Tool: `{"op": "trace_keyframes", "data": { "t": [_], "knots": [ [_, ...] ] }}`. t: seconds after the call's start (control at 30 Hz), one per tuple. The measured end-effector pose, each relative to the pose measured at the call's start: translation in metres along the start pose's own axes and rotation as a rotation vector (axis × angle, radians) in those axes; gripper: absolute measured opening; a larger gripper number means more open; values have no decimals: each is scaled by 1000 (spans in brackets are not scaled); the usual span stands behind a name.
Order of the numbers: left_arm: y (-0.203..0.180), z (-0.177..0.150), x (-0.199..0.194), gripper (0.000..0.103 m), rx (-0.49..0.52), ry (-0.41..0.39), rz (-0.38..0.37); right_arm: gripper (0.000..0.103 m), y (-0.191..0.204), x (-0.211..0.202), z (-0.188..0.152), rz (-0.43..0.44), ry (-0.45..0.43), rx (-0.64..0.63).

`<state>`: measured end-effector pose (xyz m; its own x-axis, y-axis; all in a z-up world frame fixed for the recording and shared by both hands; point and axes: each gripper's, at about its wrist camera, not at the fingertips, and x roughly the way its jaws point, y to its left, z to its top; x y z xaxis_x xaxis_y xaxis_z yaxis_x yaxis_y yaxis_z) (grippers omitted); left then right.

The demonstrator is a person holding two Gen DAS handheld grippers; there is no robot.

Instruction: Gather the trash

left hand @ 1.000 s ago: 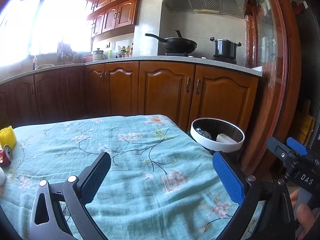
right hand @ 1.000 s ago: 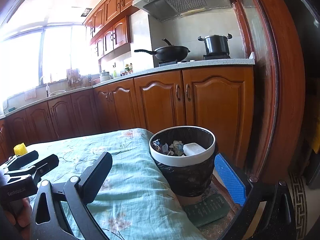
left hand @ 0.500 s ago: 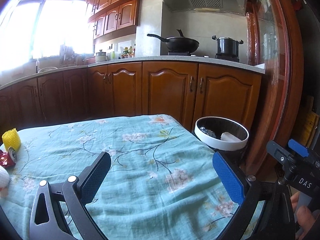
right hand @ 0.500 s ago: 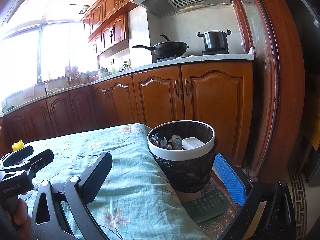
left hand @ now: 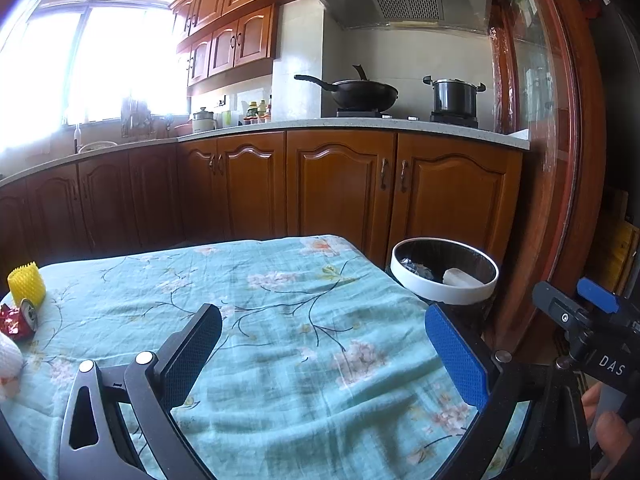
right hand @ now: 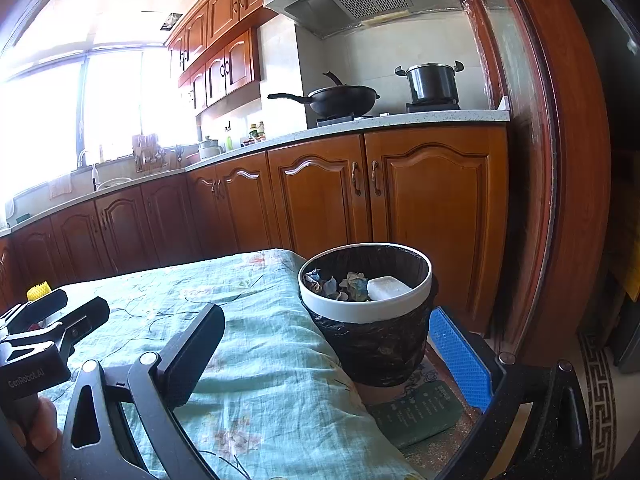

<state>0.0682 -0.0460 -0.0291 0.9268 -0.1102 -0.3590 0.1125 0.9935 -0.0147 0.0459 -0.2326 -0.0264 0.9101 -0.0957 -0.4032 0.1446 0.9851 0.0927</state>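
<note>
Covering the table, a teal flowered cloth carries the trash at its far left edge: yellow foam net, crushed red can. Beside the table stands the bin, partly filled. Left gripper and right gripper both gape wide, holding nothing.

A worktop draped in a teal floral cloth fills the near scene. Just off its right edge stands a round white-rimmed bin lined with a black bag, with crumpled paper scraps and a white block in it. At the worktop's far left edge sit a yellow foam net sleeve, a crushed red can before it, and a white wad nearest. Wooden cabinets stand behind.
</note>
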Motion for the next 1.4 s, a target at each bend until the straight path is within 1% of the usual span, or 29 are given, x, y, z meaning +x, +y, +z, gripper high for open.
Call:
{"op": "trace_keyframes", "data": {
  "t": [1.4],
  "knots": [
    [6,-2,1,102,2,10,-12,103,6,-4,-1,16,-7,-2]
  ]
}}
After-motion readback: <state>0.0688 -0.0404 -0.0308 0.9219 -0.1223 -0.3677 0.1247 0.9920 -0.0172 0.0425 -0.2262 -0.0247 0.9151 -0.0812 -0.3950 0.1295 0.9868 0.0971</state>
